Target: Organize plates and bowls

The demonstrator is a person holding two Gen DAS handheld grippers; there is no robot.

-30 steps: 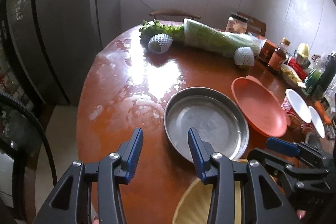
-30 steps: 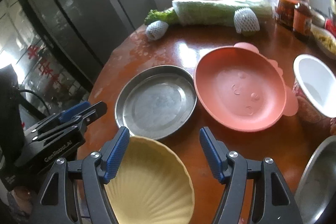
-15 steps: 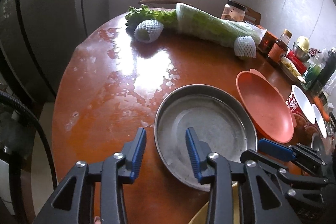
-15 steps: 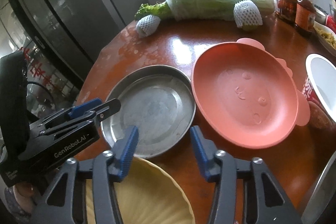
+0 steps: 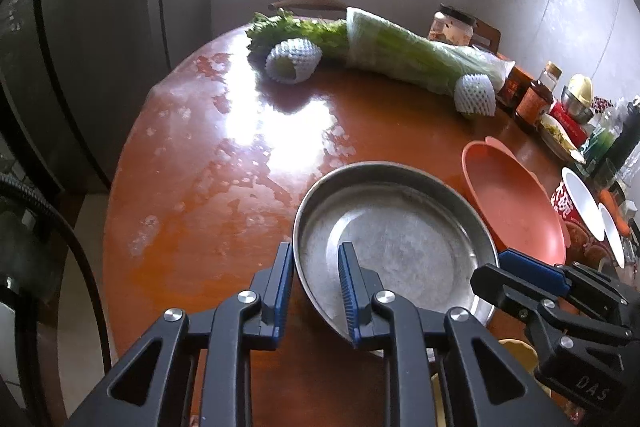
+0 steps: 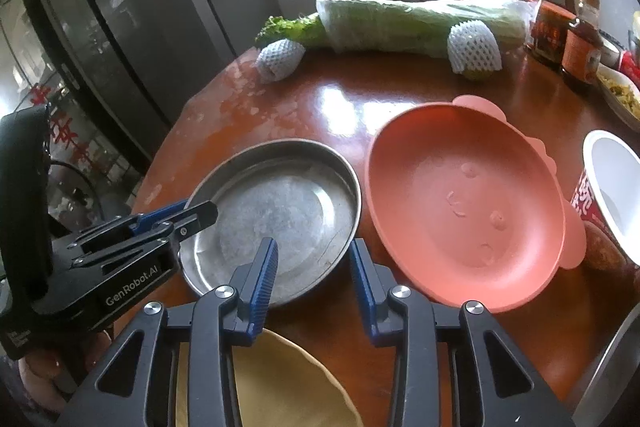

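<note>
I am pinching the near rim of the metal pan [image 5: 400, 239] with my left gripper [image 5: 314, 275], its jaws having just closed. My right gripper [image 6: 314, 277] is closing, jaws still apart around the pan's edge. The pink plate [image 6: 464, 199] is crowding its right; the yellow bowl [image 6: 280, 383] is lying half hidden beneath.

Jaws now narrower around steel pan [image 5: 400, 239] rim
</note>
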